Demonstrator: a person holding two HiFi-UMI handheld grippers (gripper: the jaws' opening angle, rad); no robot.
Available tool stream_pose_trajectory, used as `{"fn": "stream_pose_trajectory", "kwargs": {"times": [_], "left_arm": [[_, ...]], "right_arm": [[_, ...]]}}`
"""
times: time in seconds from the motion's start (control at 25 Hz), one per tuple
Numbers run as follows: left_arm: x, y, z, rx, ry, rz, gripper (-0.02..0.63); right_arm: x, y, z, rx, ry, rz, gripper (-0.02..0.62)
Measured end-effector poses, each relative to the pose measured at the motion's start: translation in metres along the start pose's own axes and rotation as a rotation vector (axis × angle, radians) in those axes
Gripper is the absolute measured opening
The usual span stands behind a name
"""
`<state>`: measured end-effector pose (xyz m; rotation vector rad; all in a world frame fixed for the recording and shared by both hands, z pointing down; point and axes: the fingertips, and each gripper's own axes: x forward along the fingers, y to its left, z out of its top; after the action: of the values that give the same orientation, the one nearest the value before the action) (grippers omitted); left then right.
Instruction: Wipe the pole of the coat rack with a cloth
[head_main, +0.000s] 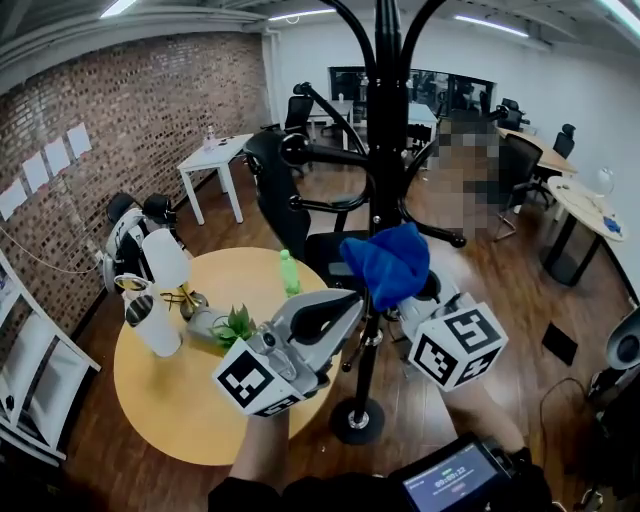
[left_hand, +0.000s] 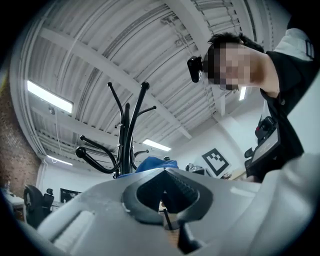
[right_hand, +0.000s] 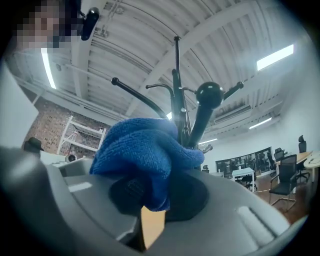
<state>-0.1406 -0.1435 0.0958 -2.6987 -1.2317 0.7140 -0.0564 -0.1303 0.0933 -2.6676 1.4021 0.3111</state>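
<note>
— Where's the cloth?
— The blue cloth (right_hand: 145, 145) is against the coat rack pole (head_main: 386, 150), pinched in my right gripper (right_hand: 157, 195), whose jaws are closed on it.
— And your left?
— My left gripper (left_hand: 167, 192) is closed on nothing, just beside the pole, near the round yellow table (head_main: 190, 410).

The left gripper (head_main: 350, 300) and right gripper (head_main: 405, 302) are rounded pale-grey shells with ribbed black pads, each carrying a white cube (head_main: 255, 380) printed with black square markers, and the person wears black sleeves (head_main: 240, 496).
</note>
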Motion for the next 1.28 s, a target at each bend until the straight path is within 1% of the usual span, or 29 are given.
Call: {"fn": "stream_pose_trajectory", "kwargs": {"times": [0.08,0.16,0.28,0.44,0.6,0.72,0.8,0.88,0.96,1.04,1.08,1.16,1.2,1.28], "left_arm": [[0.000,0.004,-0.002,-0.013,-0.007,-0.043,0.005],[-0.005,0.008,-0.004,-0.037,-0.025,-0.092,0.005],[-0.020,0.018,-0.006,-0.050,-0.032,-0.169,0.005],[-0.043,0.041,0.004,-0.112,-0.078,-0.224,0.005],[-0.053,0.051,0.010,-0.088,-0.100,-0.283,0.005],[-0.044,0.048,0.025,-0.092,-0.139,-0.304,0.005],[-0.040,0.043,0.033,-0.086,-0.150,-0.328,0.005],[-0.040,0.036,0.037,-0.075,-0.160,-0.357,0.005],[-0.041,0.033,0.041,-0.047,-0.161,-0.362,0.005],[-0.040,0.032,0.045,-0.026,-0.164,-0.361,0.005],[-0.039,0.031,0.048,-0.023,-0.167,-0.365,0.005],[-0.038,0.031,0.051,-0.027,-0.169,-0.361,0.005],[-0.038,0.032,0.052,-0.031,-0.168,-0.354,0.005],[-0.040,0.033,0.048,-0.020,-0.154,-0.353,0.005]], "right_arm": [[0.003,0.000,0.002,-0.017,0.003,-0.034,0.054],[0.006,0.001,0.004,-0.037,-0.009,-0.097,0.054],[0.017,0.010,0.017,-0.057,-0.037,-0.188,0.054],[0.037,0.031,0.036,-0.066,-0.080,-0.256,0.054],[0.045,0.040,0.066,-0.081,-0.118,-0.299,0.054],[0.040,0.053,0.098,-0.132,-0.155,-0.294,0.055],[0.036,0.070,0.115,-0.151,-0.188,-0.257,0.055],[0.032,0.094,0.126,-0.169,-0.229,-0.197,0.055],[0.029,0.118,0.136,-0.210,-0.268,-0.150,0.055],[0.027,0.130,0.147,-0.256,-0.295,-0.139,0.054],[0.028,0.129,0.149,-0.262,-0.297,-0.140,0.055],[0.033,0.118,0.143,-0.232,-0.282,-0.151,0.055],[0.037,0.107,0.136,-0.200,-0.267,-0.165,0.054],[0.043,0.076,0.119,-0.105,-0.236,-0.210,0.054]]}}
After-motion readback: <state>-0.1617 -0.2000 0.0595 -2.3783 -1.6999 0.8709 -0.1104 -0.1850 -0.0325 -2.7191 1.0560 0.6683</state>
